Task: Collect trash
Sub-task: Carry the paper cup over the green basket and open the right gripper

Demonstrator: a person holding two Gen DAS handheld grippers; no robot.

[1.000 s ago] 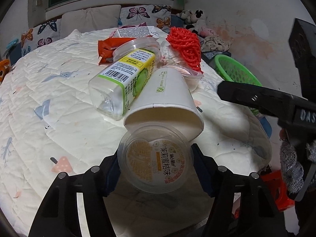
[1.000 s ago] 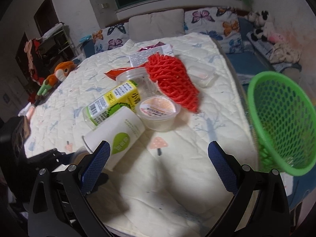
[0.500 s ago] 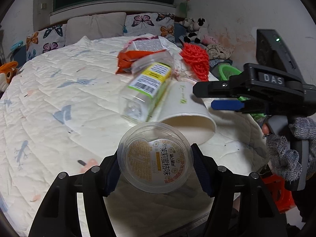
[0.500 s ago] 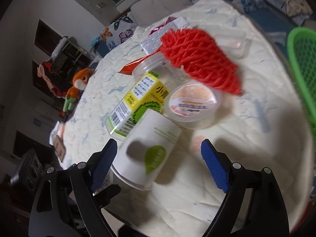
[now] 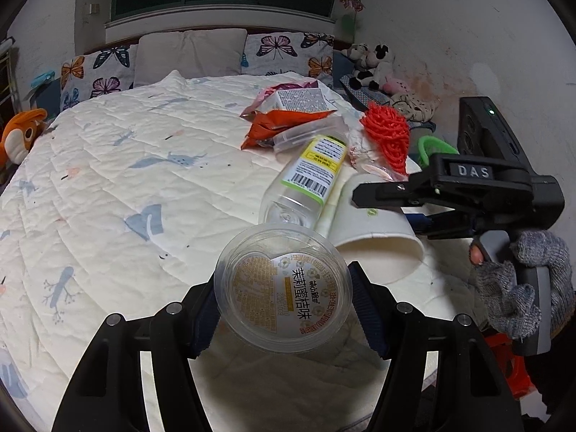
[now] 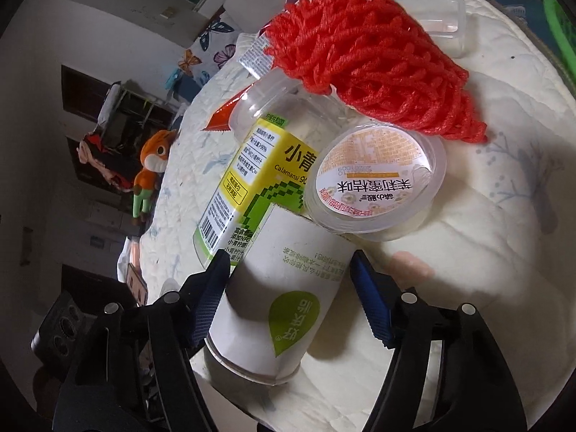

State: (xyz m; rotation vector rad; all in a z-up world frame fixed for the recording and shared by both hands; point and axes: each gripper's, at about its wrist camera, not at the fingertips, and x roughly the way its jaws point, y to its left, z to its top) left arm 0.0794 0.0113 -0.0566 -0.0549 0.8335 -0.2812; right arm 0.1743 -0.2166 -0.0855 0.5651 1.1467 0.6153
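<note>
Along the bed's head edge lie butterfly-print pillows and a grey pillow, an orange plush toy sits off its left edge, stuffed animals off its right corner.

Clear glossy plastic tub, matt paper cup, quilted cloth bedspread.

On the bed, a paper cup lies on its side between the right tongs. A bottle lies just beside it on the left, a pudding cup behind on the right, and foam netting farther back. Another pudding cup sits in the left tongs.
</note>
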